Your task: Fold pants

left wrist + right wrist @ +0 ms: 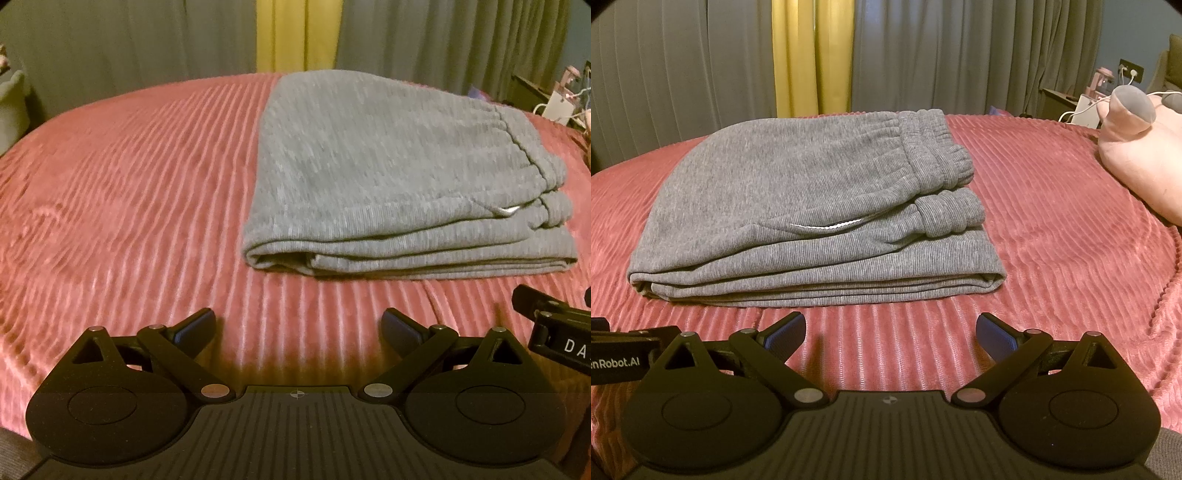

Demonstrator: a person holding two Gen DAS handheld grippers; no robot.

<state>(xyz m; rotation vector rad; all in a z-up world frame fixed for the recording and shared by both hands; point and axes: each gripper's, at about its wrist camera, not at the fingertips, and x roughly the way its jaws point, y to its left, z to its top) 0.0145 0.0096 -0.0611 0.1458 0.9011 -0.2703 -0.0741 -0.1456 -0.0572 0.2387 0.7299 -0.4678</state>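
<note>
Right wrist view: pants (798, 206) folded in layers mid-bed (1052, 221). Both grippers (891, 332) (298, 326) near, fingers spread, empty. Folding seemingly done; next, maybe withdrawing.

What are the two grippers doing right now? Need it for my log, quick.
Left gripper: open, holding nothing, short of the folded grey pants.
Right gripper: open, holding nothing, also short of the pants.

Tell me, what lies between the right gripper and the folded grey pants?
Nothing but a bare strip of the pink ribbed bedspread. The right wrist view shows it between the open right gripper and the grey pants.
</note>
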